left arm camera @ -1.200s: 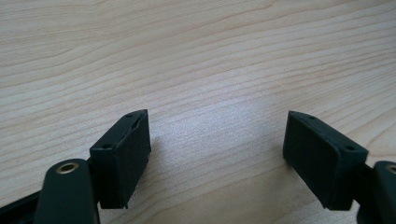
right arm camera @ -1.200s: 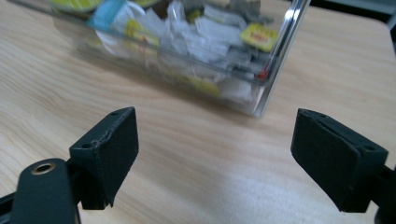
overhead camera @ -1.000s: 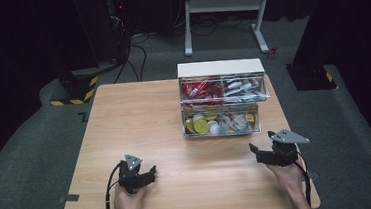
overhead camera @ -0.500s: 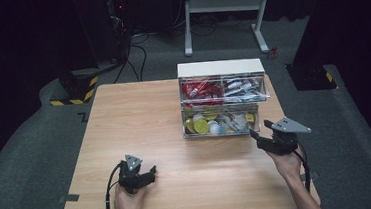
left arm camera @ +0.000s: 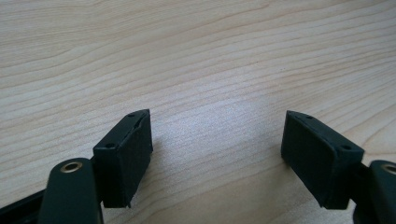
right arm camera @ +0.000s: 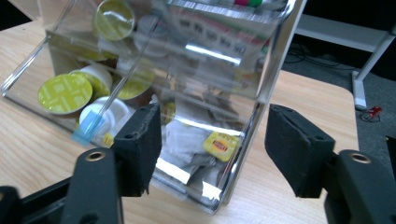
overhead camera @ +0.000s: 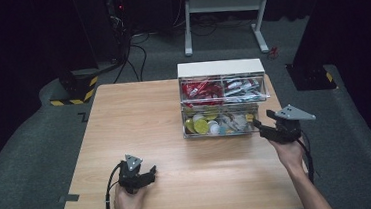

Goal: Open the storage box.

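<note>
- The clear acrylic organiser (overhead camera: 222,101) stands on the far right part of the counter (overhead camera: 140,123), its white top to the rear. Its lower drawer (overhead camera: 220,124) holds yellow-lidded capsules (right arm camera: 64,93), a pale capsule and tea sachets, one with a yellow tag (right arm camera: 220,142); the upper compartment (overhead camera: 222,89) holds red and white packets.
- The right gripper (overhead camera: 265,127) sits just beside the lower drawer's right front corner. In the right gripper view that corner (right arm camera: 243,154) lies between the two jaws, but the pads stand off it on both sides: nothing is clamped.
- A second ago this gripper rested lower and nearer the counter's right edge; it has lifted and come in toward the drawer, and its jaws have just been closing from wide to partly narrowed.
- That reads as lining up for a grip on the drawer front, probably to pull it out; the grip itself is not yet made.
- The left gripper (overhead camera: 148,173) rests on bare counter near the front edge, where it was before, jaws spread and empty.
</note>
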### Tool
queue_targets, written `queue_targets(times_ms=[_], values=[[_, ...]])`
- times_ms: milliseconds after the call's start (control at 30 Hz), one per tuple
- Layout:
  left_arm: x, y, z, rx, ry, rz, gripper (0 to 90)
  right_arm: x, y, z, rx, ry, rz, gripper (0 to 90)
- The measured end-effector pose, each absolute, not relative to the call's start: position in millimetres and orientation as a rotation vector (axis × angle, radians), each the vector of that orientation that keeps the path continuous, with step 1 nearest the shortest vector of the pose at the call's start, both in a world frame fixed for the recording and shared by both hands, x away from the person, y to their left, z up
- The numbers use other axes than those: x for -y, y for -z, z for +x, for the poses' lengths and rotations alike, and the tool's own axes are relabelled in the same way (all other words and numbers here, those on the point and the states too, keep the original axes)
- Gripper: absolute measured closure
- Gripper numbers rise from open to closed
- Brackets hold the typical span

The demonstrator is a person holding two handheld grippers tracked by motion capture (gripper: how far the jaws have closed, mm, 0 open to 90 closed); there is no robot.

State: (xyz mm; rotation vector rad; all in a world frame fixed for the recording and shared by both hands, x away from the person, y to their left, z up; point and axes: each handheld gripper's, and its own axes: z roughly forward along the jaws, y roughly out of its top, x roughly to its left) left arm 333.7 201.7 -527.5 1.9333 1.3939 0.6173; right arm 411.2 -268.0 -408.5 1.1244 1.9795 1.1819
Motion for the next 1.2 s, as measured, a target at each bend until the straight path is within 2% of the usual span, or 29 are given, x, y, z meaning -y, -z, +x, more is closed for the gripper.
queue_targets(times_ms=[433, 1200], values=[[-202.5, 527.6, 333.8, -1.393, -0.614, 1.926, 25.3, 261.5, 384.0, 424.5, -1.957, -1.208, 1.117, 26.7], [-201.9, 527.4, 333.4, -1.391, -0.611, 1.934, 24.9, 253.9, 358.6, 440.1, -1.937, -1.206, 1.112, 28.2]])
